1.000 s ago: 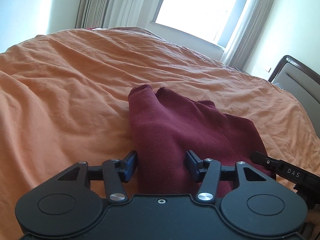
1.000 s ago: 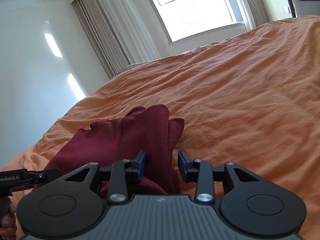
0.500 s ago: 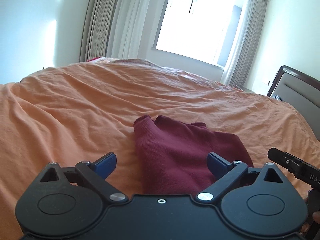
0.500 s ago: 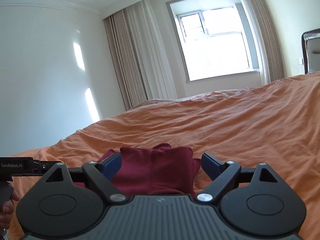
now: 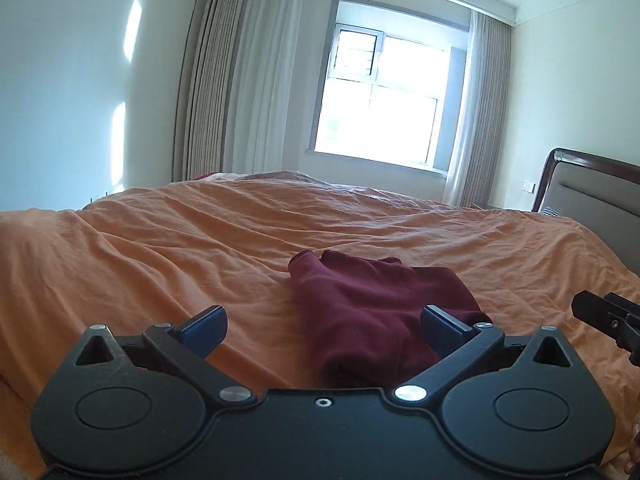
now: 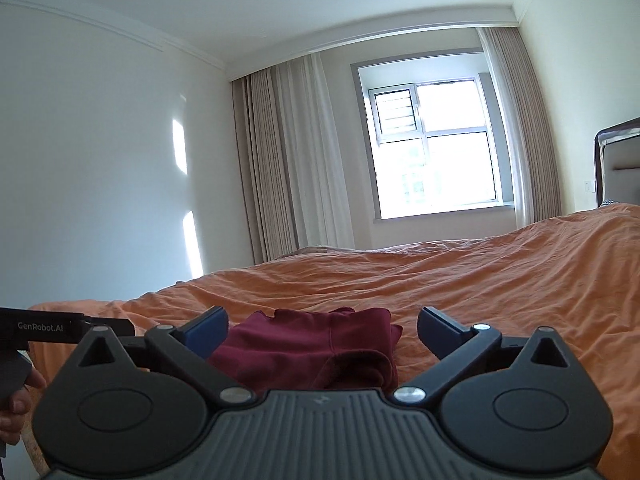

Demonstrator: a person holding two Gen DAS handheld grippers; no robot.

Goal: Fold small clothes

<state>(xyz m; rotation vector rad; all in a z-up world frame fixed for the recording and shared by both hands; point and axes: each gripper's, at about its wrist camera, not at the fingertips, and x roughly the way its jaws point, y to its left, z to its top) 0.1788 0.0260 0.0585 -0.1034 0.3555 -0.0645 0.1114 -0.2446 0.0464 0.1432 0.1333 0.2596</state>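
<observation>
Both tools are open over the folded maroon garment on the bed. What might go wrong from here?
The maroon garment lies folded on the wrinkled orange bedsheet. Its near edge looks loosely rolled, so it may spring open. The left tool and right tool sit close: a low sweep could snag and undo the fold.

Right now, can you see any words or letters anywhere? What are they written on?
"GenRobot.AI": white letters on the side of the left gripper, seen in the right wrist view.
A small embossed mark on the right gripper body is too faint to read.
No other text is readable.

A home bedroom — orange-covered bed [image 5: 200, 248], curtained window [image 5: 380, 108], headboard [image 5: 592, 188].
</observation>
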